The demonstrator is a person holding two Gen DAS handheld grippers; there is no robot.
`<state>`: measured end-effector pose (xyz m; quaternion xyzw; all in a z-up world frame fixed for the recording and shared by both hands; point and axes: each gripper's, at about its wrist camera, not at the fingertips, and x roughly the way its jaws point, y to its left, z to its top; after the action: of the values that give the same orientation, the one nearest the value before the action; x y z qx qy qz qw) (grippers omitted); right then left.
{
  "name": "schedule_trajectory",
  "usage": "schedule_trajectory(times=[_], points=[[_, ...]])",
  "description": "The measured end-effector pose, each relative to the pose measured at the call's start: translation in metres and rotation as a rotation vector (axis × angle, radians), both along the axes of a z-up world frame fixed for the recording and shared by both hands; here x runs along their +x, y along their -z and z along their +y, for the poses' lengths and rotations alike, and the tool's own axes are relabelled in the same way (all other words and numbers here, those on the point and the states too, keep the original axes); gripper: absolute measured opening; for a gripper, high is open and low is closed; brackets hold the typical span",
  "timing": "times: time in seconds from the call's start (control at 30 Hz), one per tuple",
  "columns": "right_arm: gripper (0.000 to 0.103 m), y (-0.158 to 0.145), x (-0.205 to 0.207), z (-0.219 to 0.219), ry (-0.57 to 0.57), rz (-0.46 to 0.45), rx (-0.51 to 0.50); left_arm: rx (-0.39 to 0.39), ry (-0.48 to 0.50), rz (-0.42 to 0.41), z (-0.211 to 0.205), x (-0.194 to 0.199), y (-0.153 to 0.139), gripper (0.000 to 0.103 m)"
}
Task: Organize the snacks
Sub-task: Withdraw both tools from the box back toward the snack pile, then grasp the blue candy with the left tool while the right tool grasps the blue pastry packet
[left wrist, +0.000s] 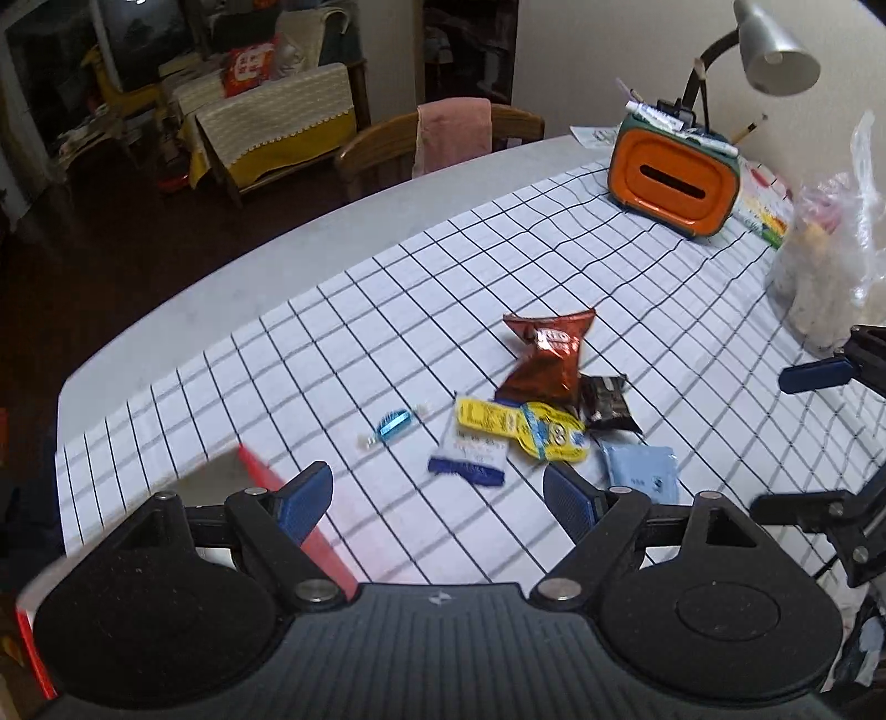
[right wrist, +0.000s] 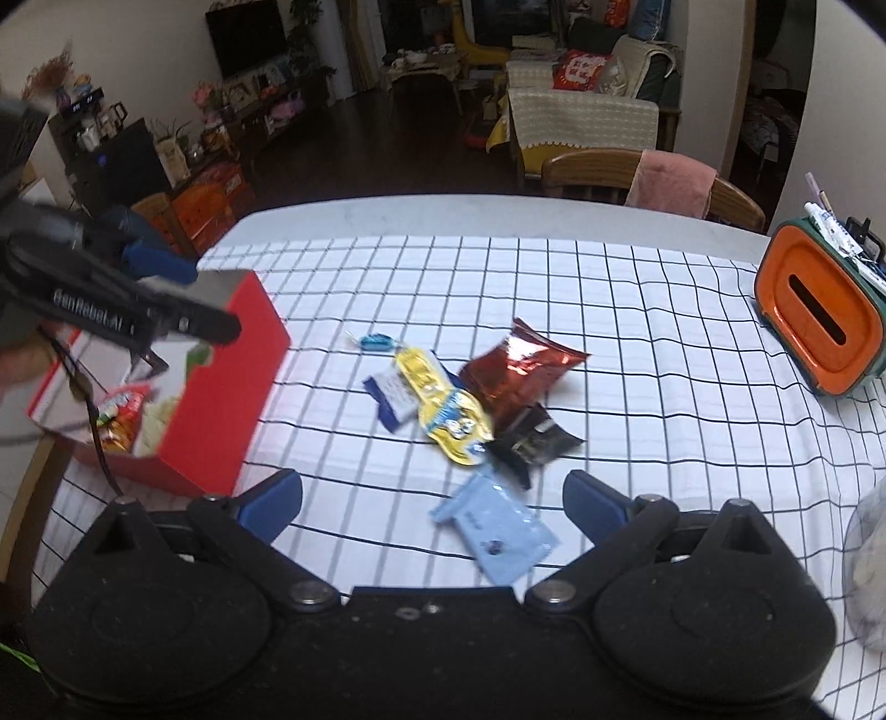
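Snacks lie in a loose pile near the middle of a desk (right wrist: 637, 288) covered by a white cloth with a black grid. In the pile are a red-brown foil bag (right wrist: 518, 371), a yellow packet (right wrist: 443, 404), a small black packet (right wrist: 534, 440), a white and blue sachet (right wrist: 393, 396) and, nearest the viewer, a pale blue sachet (right wrist: 495, 534). A small blue wrapped candy (right wrist: 374, 342) sits just beside the pile on its far left.

At the left edge of the desk stands a red box (right wrist: 221, 382), open at the top. Inside it a red and orange snack bag (right wrist: 119, 418) and something pale already rest, so sorting appears to have begun. Judging from this, roughly six items on the cloth remain to be moved, most of the job.

The left tool (left wrist: 437, 495) has its two blue-padded fingers spread well apart with nothing between them. It hangs above the near left part of the cloth, close to the red box, pointing down toward the pile. The right tool (right wrist: 432, 501) is likewise spread wide and empty, hanging just above the pale blue sachet, which lies on the cloth under the gap between its fingers but is not touched.

An orange tissue holder (right wrist: 819, 321) with pens on top stands at the far right. A clear plastic bag (left wrist: 830, 266) and a grey lamp (left wrist: 769, 50) are near it.
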<state>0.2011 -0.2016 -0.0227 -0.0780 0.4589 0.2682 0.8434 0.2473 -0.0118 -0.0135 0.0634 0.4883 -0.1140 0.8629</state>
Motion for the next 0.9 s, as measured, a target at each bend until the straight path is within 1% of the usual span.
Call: schedule_trajectory(times=[0.1, 0.23, 0.27, 0.33, 0.43, 0.57, 0.6, 0.67, 0.73, 0.83, 0.9], points=[[0.098, 0.008, 0.01, -0.008, -0.016, 0.012, -0.004, 0.029, 0.018, 0.012, -0.005, 0.023, 0.007, 0.083], [0.097, 0.024, 0.025, -0.015, -0.038, 0.045, 0.006, 0.042, 0.04, 0.078, -0.01, 0.055, 0.026, 0.083], [0.096, 0.029, 0.028, -0.015, -0.044, 0.056, 0.006, 0.043, 0.049, 0.093, -0.011, 0.062, 0.031, 0.083], [0.094, 0.039, 0.034, -0.016, -0.06, 0.076, 0.005, 0.071, 0.074, 0.101, -0.014, 0.074, 0.04, 0.083], [0.089, 0.055, 0.039, -0.015, -0.085, 0.103, 0.003, 0.09, 0.115, 0.141, -0.017, 0.09, 0.057, 0.083], [0.083, 0.079, 0.045, -0.009, -0.105, 0.144, -0.016, 0.11, 0.141, 0.209, -0.022, 0.106, 0.078, 0.083], [0.081, 0.085, 0.046, -0.007, -0.109, 0.158, -0.021, 0.12, 0.135, 0.241, -0.022, 0.112, 0.084, 0.083], [0.08, 0.098, 0.05, -0.003, -0.111, 0.179, -0.042, 0.172, 0.098, 0.308, -0.022, 0.127, 0.098, 0.083], [0.079, 0.107, 0.053, -0.002, -0.113, 0.198, -0.045, 0.198, 0.079, 0.374, -0.021, 0.14, 0.11, 0.083], [0.078, 0.114, 0.057, -0.002, -0.114, 0.214, -0.034, 0.222, 0.096, 0.411, -0.023, 0.149, 0.121, 0.083], [0.077, 0.115, 0.061, -0.001, -0.12, 0.221, -0.03, 0.253, 0.131, 0.41, -0.03, 0.152, 0.122, 0.083]])
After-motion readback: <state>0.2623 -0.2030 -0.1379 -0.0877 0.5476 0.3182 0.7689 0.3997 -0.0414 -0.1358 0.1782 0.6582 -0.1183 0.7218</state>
